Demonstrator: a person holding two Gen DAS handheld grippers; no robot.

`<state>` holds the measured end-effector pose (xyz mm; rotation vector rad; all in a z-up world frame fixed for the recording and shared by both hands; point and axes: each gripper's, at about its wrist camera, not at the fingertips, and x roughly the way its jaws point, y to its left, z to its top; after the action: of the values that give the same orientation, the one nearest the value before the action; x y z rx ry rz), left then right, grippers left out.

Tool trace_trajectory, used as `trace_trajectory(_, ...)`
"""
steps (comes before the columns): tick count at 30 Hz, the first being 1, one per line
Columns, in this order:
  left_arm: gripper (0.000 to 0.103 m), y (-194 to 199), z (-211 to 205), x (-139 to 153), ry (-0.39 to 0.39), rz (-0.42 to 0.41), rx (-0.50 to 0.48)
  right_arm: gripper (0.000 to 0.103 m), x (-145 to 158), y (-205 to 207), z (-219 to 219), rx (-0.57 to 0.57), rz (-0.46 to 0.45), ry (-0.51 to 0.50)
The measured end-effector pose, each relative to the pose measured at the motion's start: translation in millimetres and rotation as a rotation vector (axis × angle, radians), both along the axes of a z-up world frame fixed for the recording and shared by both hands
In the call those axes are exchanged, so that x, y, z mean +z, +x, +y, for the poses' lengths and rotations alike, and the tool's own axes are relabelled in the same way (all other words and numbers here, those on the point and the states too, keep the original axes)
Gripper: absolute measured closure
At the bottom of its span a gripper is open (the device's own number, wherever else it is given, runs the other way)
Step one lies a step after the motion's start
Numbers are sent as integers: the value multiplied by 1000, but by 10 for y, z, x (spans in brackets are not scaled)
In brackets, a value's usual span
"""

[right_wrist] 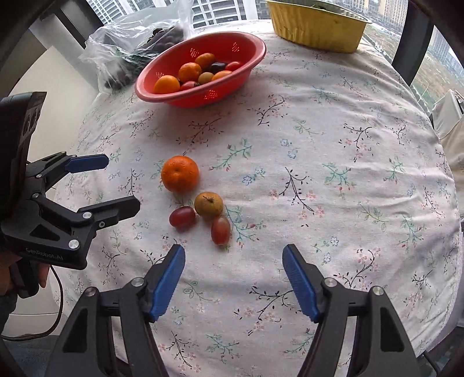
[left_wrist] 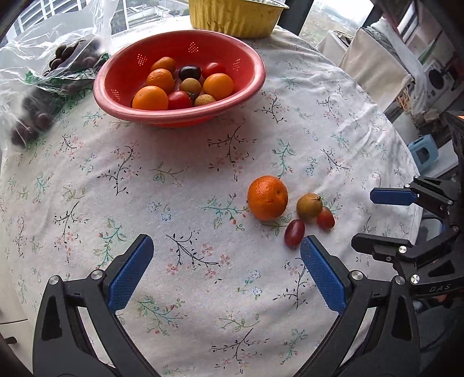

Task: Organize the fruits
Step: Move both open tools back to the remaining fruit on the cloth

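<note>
Loose on the floral cloth lie a mandarin (left_wrist: pixel 267 197) (right_wrist: pixel 179 173), a small yellow-brown fruit (left_wrist: pixel 308 206) (right_wrist: pixel 208 205) and two red grape tomatoes (left_wrist: pixel 294 233) (right_wrist: pixel 221 230), close together. My left gripper (left_wrist: pixel 226 240) is open and empty just short of them, its right finger beside the nearer tomato. My right gripper (right_wrist: pixel 234 249) is open and empty, the tomatoes just beyond its fingertips. Each gripper shows at the edge of the other's view, the left gripper (right_wrist: pixel 121 182) and the right gripper (left_wrist: pixel 365 217), both open. A red colander (left_wrist: pixel 185 117) (right_wrist: pixel 185 100) farther back holds several fruits.
A gold foil tray (left_wrist: pixel 232 17) (right_wrist: pixel 316 29) stands behind the colander at the table's far edge. A clear plastic bag (left_wrist: pixel 43 87) (right_wrist: pixel 136 49) of dark fruit lies left of the colander. The round table drops off at left and right.
</note>
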<state>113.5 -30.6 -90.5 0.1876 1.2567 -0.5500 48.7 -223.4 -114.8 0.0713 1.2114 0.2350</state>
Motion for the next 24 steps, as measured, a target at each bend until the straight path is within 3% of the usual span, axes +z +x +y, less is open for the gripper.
trace_trajectory(11, 3, 332, -295, -38, -32, 33, -51, 31, -55, -86, -191, -40, 14, 12)
trace_trajectory(20, 32, 424, -388, -184, -52, 90, -64, 32, -83, 4, -234, -26, 27, 15)
trace_trajectory(24, 34, 443, -410, -224, -58, 100, -65, 33, -96, 38, -213, -7, 31, 13)
